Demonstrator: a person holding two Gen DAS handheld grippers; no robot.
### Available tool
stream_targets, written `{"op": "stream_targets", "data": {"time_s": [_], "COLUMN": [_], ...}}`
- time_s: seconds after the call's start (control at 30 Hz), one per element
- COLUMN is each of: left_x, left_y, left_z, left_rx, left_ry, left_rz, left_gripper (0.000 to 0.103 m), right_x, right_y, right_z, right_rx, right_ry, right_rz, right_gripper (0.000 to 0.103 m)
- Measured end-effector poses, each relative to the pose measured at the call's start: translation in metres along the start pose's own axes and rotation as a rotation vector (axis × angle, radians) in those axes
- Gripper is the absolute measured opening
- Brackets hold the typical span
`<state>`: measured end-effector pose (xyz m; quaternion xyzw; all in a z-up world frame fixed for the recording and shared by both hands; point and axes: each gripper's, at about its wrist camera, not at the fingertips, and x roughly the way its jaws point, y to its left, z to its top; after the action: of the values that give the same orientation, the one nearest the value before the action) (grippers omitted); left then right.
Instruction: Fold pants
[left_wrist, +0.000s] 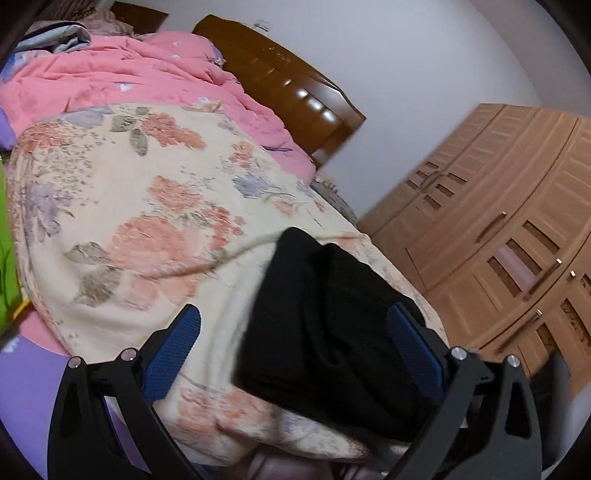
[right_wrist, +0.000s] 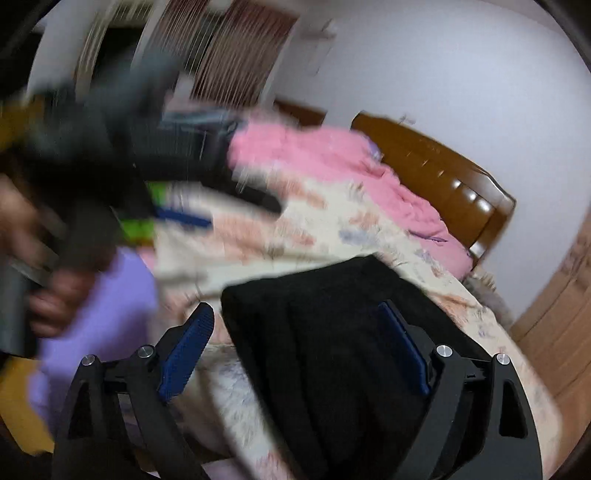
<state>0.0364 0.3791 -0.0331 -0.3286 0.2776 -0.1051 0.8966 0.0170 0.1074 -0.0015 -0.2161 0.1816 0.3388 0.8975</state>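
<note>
The black pants (left_wrist: 332, 325) lie folded in a compact bundle on the floral blanket (left_wrist: 147, 206) near the bed's right edge. My left gripper (left_wrist: 295, 325) is open and empty, its blue pads (left_wrist: 173, 354) spread wide above the bundle. In the right wrist view the same pants (right_wrist: 332, 350) lie on the blanket (right_wrist: 332, 218). My right gripper (right_wrist: 295, 332) is open and empty above them. The left gripper (right_wrist: 140, 158), held in a hand, shows blurred at the upper left of the right wrist view.
A pink quilt (left_wrist: 147, 74) is heaped at the head of the bed by the wooden headboard (left_wrist: 280, 88). A wooden wardrobe (left_wrist: 498, 229) stands to the right. A purple sheet (right_wrist: 107, 306) and something green (left_wrist: 7, 258) lie at the left.
</note>
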Motion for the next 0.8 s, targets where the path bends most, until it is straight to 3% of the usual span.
{"op": "stream_targets", "data": {"time_s": [0.07, 0.17, 0.27, 0.37, 0.4, 0.47, 0.57, 0.7, 0.8], "left_x": [0.001, 0.007, 0.023, 0.033, 0.036, 0.044, 0.057, 0.091, 0.099], "left_y": [-0.007, -0.025, -0.041, -0.046, -0.047, -0.054, -0.067, -0.066, -0.074], "left_z": [-0.002, -0.007, -0.022, -0.033, -0.034, -0.032, -0.028, -0.034, -0.041], "left_rx": [-0.01, 0.007, 0.023, 0.02, 0.019, 0.053, 0.142, 0.182, 0.258], "left_ry": [0.027, 0.099, 0.205, 0.214, 0.212, 0.199, 0.183, 0.279, 0.267], "left_rz": [-0.06, -0.143, -0.141, -0.13, -0.124, -0.076, 0.027, 0.07, 0.108], "left_gripper": [0.101, 0.101, 0.101, 0.097, 0.09, 0.085, 0.082, 0.082, 0.08], "right_x": [-0.043, -0.075, -0.091, -0.091, -0.088, -0.073, -0.077, -0.081, -0.076], "right_y": [-0.031, -0.075, -0.113, -0.133, -0.136, -0.14, -0.139, -0.133, -0.128], "right_z": [-0.013, -0.045, -0.084, -0.114, -0.119, -0.123, -0.126, -0.128, -0.134], "right_rx": [0.082, 0.208, 0.383, 0.512, 0.532, 0.546, 0.544, 0.531, 0.505], "right_ry": [-0.06, -0.011, 0.034, 0.066, 0.077, 0.079, 0.061, 0.054, 0.071], "right_rz": [-0.026, -0.125, -0.155, -0.147, -0.146, -0.137, -0.132, -0.124, -0.133], "right_gripper": [0.088, 0.088, 0.088, 0.088, 0.088, 0.088, 0.088, 0.088, 0.088]}}
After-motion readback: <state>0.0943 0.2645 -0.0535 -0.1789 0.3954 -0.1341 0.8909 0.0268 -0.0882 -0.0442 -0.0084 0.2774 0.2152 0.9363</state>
